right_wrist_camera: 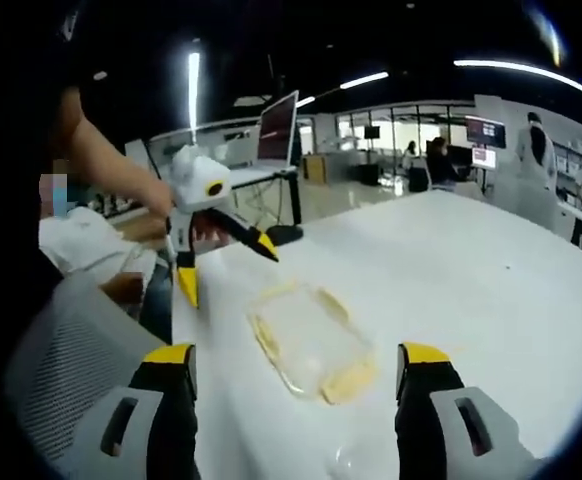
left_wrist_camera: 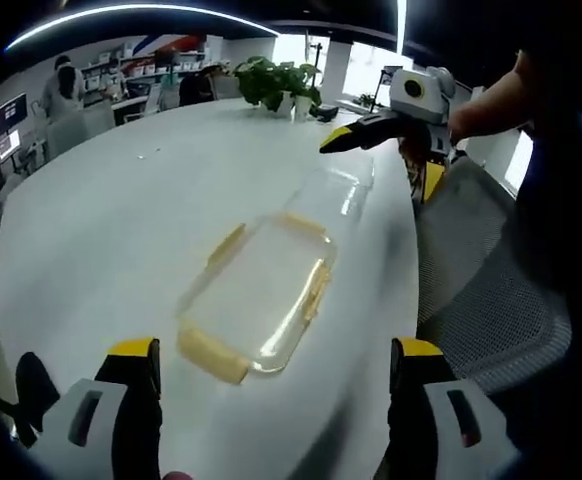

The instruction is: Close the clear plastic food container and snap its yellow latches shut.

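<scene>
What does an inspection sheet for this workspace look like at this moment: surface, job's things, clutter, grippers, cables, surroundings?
Surface: white round table, glossy.
Job's things: clear plastic food container with yellow latches lies flat near the table's edge; whether the latches are snapped cannot be told.
Clutter: potted green plant at the table's far side.
Grippers: left gripper and right gripper both open, apart from the container, holding nothing.
Cables: nothing seen.
Surroundings: grey mesh chair beside the table; office desks, monitor, people in the background.
</scene>
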